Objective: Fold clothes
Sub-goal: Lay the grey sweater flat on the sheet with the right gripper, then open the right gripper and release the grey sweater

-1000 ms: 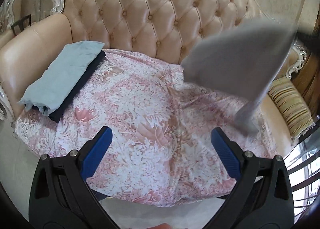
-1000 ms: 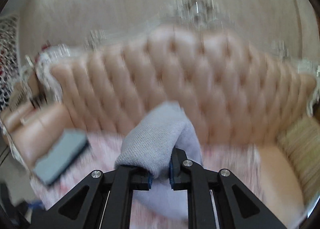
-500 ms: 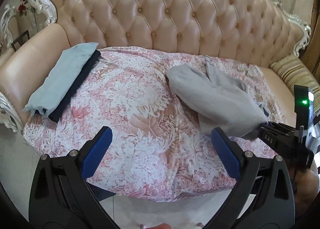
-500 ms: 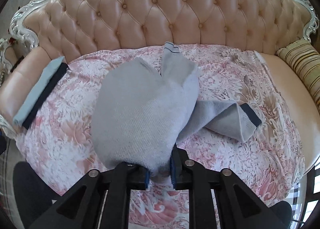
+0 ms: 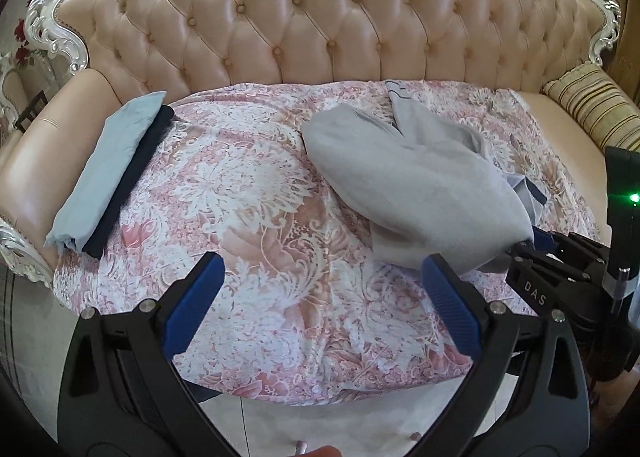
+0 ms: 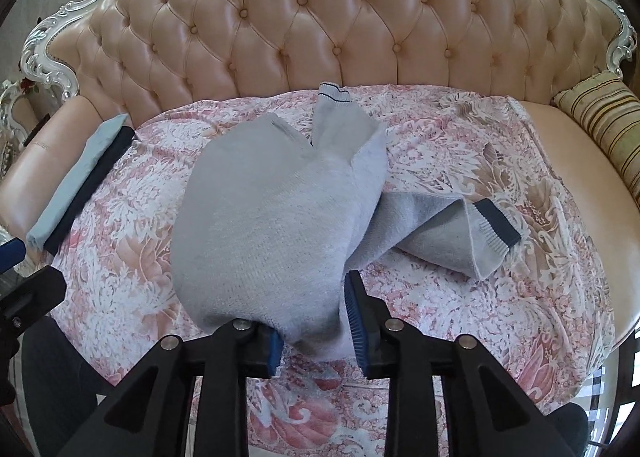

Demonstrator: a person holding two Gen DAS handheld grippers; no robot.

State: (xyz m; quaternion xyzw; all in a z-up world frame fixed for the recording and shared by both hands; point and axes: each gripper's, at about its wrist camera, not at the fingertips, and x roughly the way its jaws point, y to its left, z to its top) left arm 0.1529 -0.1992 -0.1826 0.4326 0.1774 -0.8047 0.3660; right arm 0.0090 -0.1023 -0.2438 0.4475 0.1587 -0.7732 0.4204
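Note:
A grey knit sweater [image 6: 264, 225] lies bunched on the pink floral cover [image 6: 480, 161] of the sofa. One sleeve with a navy cuff [image 6: 496, 225] sprawls to the right. My right gripper [image 6: 314, 321] is low at the sweater's near end and its jaws are opening. A fold of the sweater still sits loosely between the pads [image 6: 354, 317]. In the left wrist view the sweater [image 5: 408, 185] lies right of centre, with the right gripper [image 5: 532, 245] at its near right end. My left gripper [image 5: 320, 261] stands wide open and empty over the cover's front part.
A folded stack, light blue on navy [image 5: 108, 173], rests at the cover's left edge by the armrest. A striped cushion [image 5: 596, 109] leans at the sofa's right end. The tufted sofa back [image 5: 320, 17] rises behind. Floor tiles show below the seat's front edge.
The right gripper came down and laid the hanging sweater on the cover, then its jaws widened. The left gripper shifted sideways, so the sofa sits more centred in its view.

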